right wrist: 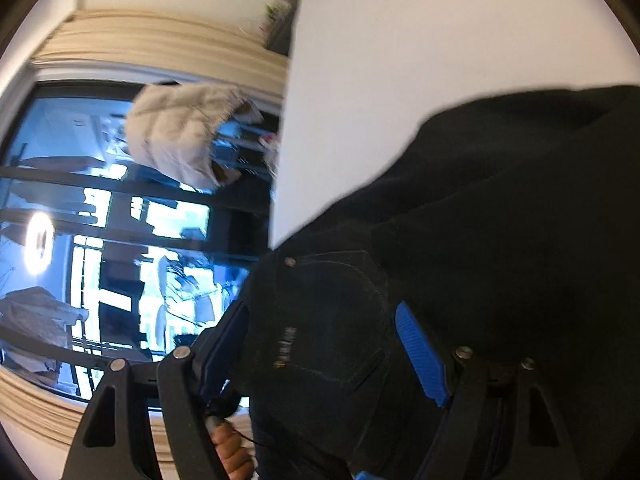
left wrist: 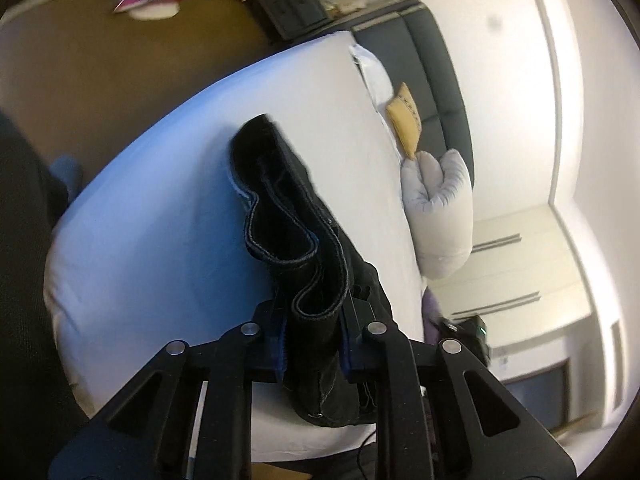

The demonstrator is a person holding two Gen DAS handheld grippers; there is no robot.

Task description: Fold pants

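Pants [left wrist: 296, 240] lie on the bed [left wrist: 160, 248], one end between the fingers of the left hand-held gripper [left wrist: 314, 336], the other within the right hand-held gripper [right wrist: 320, 344]. Pillows [left wrist: 438, 208] sit along the bed's far edge, against the headboard [left wrist: 436, 80].

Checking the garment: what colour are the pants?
Black pants, pale stitching along hems; clearest in left wrist view.

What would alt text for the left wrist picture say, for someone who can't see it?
The left tool pinches bunched black pants above a white bed. A yellow cushion and rolled grey bedding sit by a dark headboard.
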